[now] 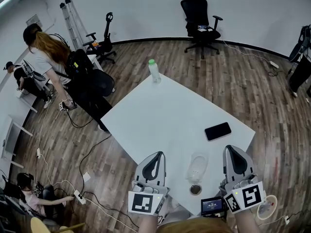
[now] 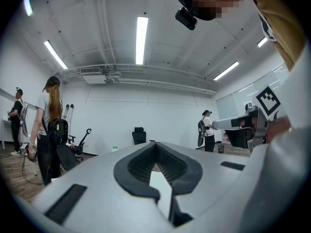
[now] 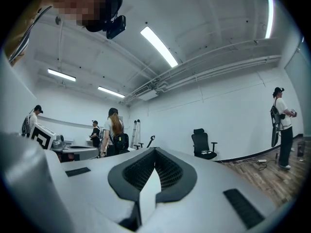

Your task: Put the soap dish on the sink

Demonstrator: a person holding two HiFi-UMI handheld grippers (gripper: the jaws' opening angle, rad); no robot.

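Note:
The soap dish, a pale translucent oval, lies on the white table near its front edge, between my two grippers. Just in front of it sits a small round dark-centred object. My left gripper hovers over the table's front-left edge, left of the dish, shut and empty. My right gripper is held level to the right of the dish, also shut with nothing in it. The left gripper view shows shut jaws over the table; the right gripper view shows the same. No sink is visible.
A black phone lies on the table's right side and a green-capped bottle stands at its far corner. A small screen device sits by the front edge. A person and office chairs stand beyond.

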